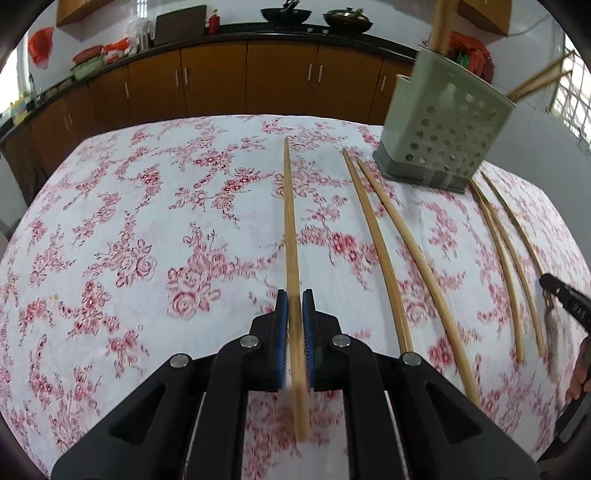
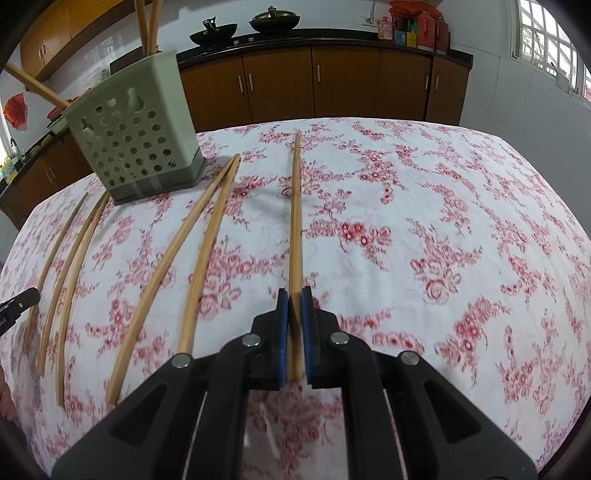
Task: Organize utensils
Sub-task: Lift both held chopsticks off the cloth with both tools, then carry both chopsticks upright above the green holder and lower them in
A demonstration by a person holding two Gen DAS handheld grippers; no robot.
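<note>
while each tool is clamped on a chopstick, holder beyond

We get 2 fisheye views, each riding on a gripper and looking forward and downward along its fingers, close above the floral tablecloth. The left wrist view faces the far cabinets with the green perforated holder at its upper right. The right wrist view faces the same cabinets, the holder at its upper left. Both share the holder, the loose chopsticks lying between them, and the 2 woks on the counter.
</note>
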